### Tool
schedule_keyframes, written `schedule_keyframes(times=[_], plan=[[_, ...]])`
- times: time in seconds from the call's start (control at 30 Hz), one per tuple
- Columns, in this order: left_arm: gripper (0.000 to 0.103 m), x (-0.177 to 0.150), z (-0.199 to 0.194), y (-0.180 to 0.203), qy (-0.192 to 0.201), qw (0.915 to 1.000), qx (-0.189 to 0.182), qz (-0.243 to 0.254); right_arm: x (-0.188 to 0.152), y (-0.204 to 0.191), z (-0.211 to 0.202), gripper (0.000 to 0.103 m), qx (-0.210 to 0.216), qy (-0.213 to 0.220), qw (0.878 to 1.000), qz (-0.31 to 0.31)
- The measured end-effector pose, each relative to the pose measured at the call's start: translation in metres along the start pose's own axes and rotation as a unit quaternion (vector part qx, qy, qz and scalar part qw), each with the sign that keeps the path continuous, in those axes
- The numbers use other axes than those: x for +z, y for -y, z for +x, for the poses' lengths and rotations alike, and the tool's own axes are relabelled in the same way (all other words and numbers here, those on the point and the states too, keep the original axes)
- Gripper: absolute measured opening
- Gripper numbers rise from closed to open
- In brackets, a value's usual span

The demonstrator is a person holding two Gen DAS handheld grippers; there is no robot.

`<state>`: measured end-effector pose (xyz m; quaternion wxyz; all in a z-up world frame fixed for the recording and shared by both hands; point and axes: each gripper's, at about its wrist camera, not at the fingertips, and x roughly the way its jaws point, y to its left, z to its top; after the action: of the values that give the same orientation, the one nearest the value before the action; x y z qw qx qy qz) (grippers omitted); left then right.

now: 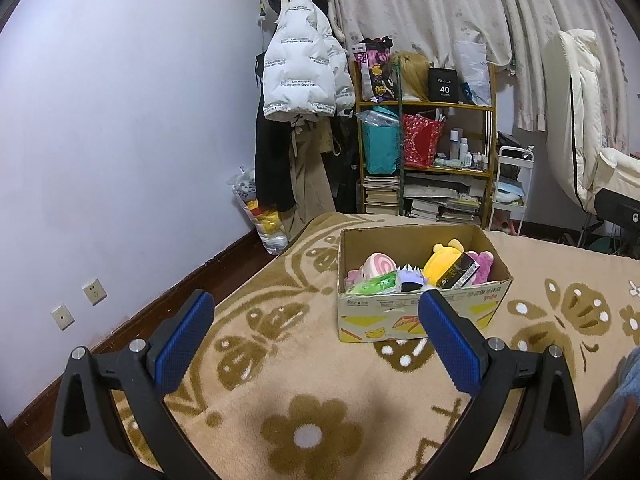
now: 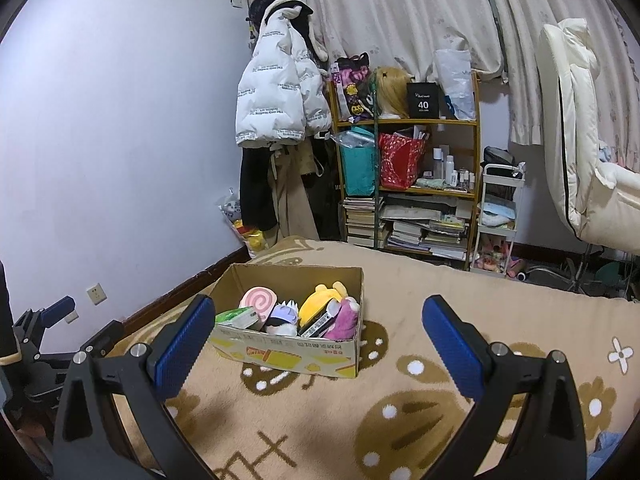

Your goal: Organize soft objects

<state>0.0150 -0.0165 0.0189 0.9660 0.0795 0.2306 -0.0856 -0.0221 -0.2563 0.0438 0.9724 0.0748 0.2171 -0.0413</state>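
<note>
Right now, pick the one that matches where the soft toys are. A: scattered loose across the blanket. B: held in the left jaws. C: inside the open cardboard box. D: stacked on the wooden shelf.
C: the yellow plush, the pink swirl plush and the others sit inside the open cardboard box on the blanket, while both grippers' jaws stand open and empty.

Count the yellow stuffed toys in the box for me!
1: the yellow plush sits in the cardboard box, between the pink swirl toy and the purple plush. Others may be buried underneath.
</note>
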Motion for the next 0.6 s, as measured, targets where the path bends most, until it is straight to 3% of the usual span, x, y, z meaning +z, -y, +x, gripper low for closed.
schedule_keyframes(times=[0.6], plan=[[0.101, -0.0006, -0.0002, 0.0008, -0.001, 1.0000, 0.001, -0.001, -0.0034, 0.0026, -0.0005, 0.103, -0.006, -0.003, 1.000, 0.002]])
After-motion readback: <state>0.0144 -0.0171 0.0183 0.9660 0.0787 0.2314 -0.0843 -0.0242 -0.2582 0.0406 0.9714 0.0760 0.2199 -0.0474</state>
